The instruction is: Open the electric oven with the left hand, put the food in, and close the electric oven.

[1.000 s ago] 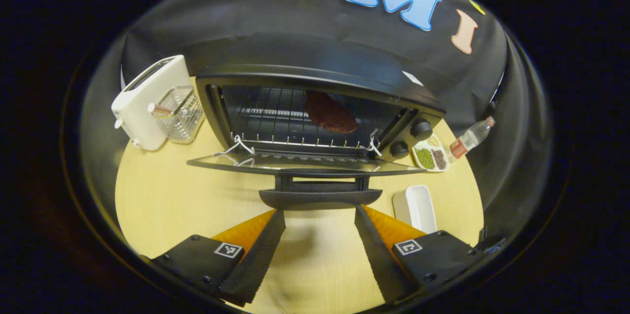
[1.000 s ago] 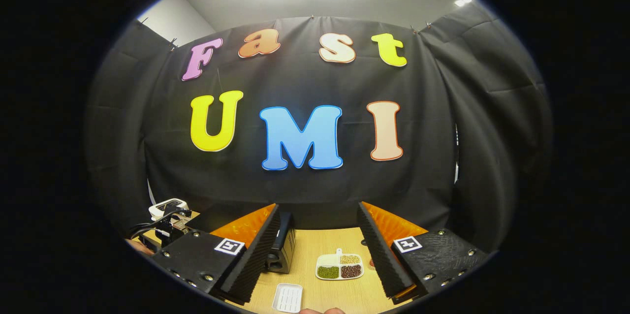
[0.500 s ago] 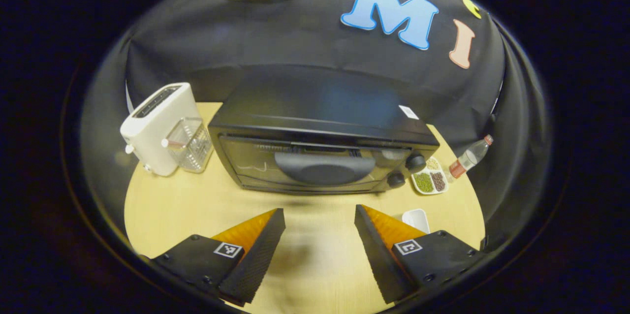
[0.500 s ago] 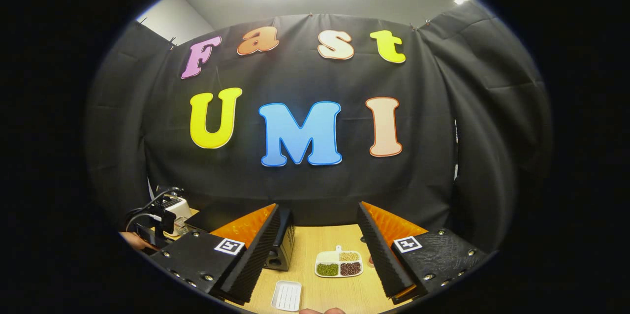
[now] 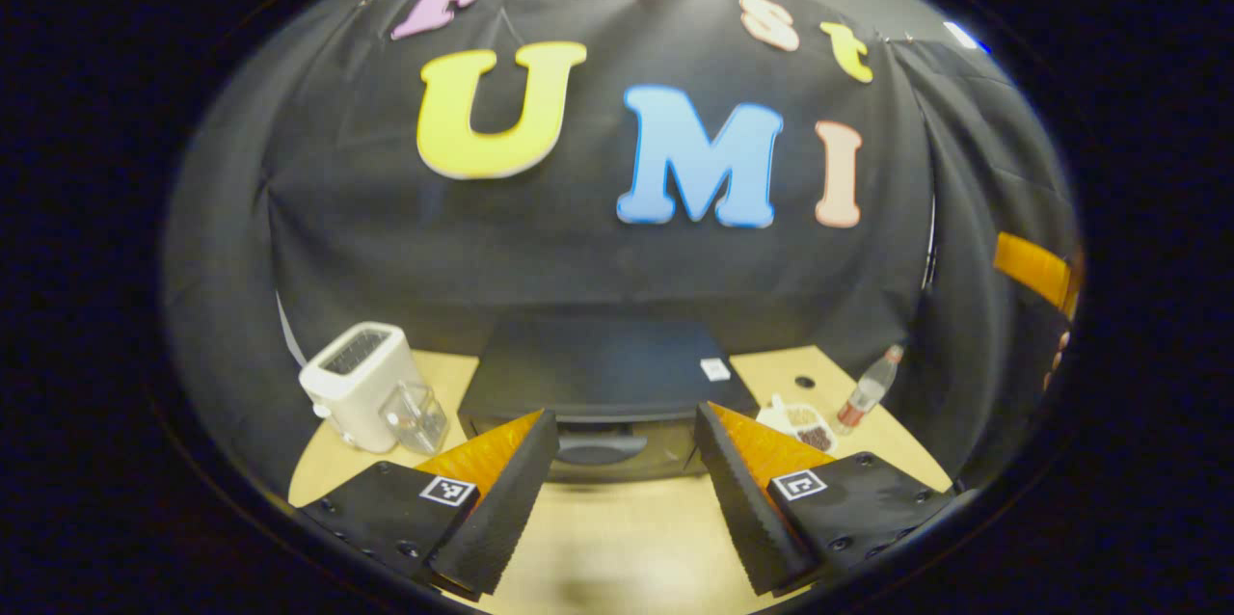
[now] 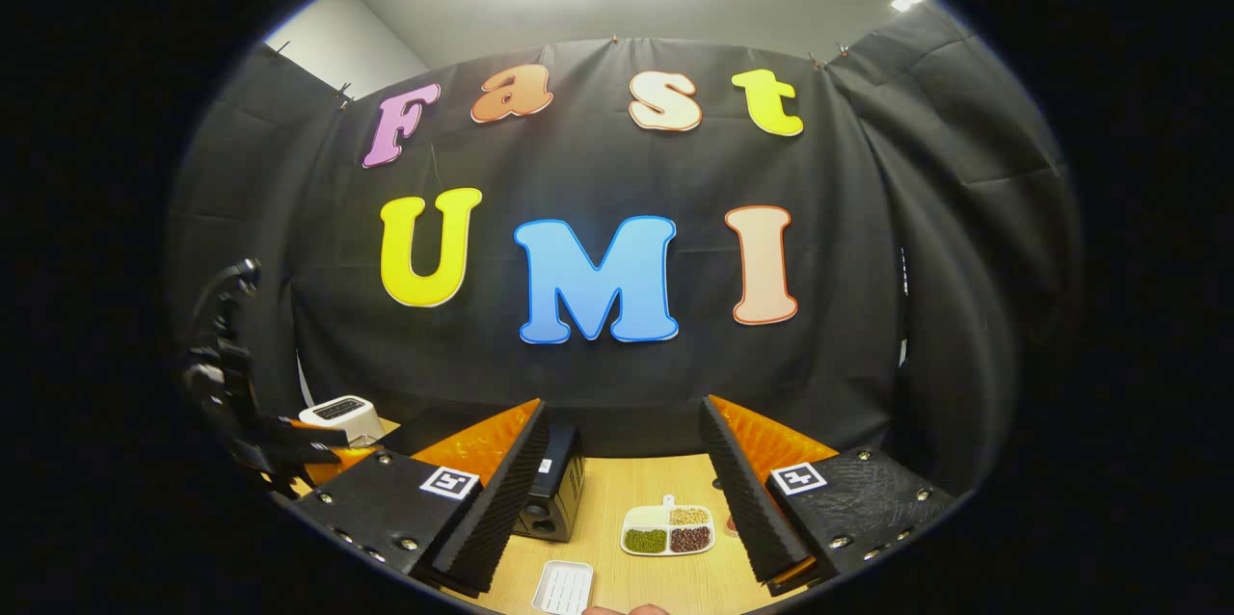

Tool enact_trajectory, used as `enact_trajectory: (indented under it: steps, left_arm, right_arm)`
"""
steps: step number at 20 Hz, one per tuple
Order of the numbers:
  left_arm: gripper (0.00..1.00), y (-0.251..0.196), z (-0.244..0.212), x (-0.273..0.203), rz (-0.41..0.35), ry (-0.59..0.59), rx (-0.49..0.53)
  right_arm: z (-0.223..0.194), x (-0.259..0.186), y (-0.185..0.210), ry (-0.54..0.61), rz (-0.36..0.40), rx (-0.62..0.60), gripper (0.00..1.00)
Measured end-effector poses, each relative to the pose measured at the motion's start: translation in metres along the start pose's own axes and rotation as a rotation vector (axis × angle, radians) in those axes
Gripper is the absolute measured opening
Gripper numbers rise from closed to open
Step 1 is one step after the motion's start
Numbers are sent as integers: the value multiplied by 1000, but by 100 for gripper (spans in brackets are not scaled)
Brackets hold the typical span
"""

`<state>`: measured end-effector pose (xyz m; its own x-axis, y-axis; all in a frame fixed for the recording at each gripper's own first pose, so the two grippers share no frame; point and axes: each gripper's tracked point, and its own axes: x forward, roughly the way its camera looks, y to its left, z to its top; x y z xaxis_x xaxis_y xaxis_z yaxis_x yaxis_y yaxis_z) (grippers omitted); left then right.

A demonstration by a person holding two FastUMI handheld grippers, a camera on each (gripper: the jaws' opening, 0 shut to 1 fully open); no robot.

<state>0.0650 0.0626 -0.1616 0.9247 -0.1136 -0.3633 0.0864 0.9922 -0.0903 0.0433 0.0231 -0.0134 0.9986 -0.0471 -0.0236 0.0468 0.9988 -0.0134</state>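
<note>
Electric oven (image 5: pixel 605 384): stands at the back-centre of the worktop (image 5: pixel 627 548), against the booth wall, door shut, handle facing you. In the right gripper view the oven (image 6: pixel 551 490) sits left of centre, partly behind your right claw's left finger. Food cannot be made out through the door.

Left claw (image 5: pixel 625 509): your 2 fingers are spread wide with nothing between them; it hangs above the bare worktop in front of the oven, apart from the door. The oven front shows in the gap between the fingers.

Right claw (image 6: pixel 625 499): also parted and empty, raised over the near edge of the worktop. At the left edge of the right gripper view you can see the other gripper's rig (image 6: pixel 231 393) held up high.

Around the oven:
- White toaster (image 5: pixel 355 386) to the left, with a clear container (image 5: pixel 416 416) just beside it, between toaster and oven.
- Divided dish of beans (image 6: pixel 669 532) to the right of the oven, 3 compartments: green, dark and pale.
- Bottle (image 5: pixel 864 393) with a red cap further right, upright, near the wall.
- White tray (image 6: pixel 563 586) on the near worktop, in front of the oven's right end.

Nothing stands between the left claw and the oven door.
</note>
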Motion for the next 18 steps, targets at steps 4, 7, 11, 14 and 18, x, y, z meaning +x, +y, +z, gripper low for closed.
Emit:
enact_trajectory:
  steps: [4,7,11,14,18]
  left_arm:
    - [95,-2,105,-60,20,-257,31]
    - [100,-20,141,-90,3,-337,54]
    - [97,-37,159,-99,-3,-362,16]
    - [100,-32,158,-101,41,-353,-1]
    - [100,-28,155,-109,91,-338,29]
  right_arm:
    - [34,-3,6,-28,-18,2,94]
    - [61,-6,12,-38,-18,14,95]
    - [77,-7,15,-58,13,-13,94]
    - [78,-8,17,-75,50,-18,95]
    - [69,-9,19,-62,112,22,95]
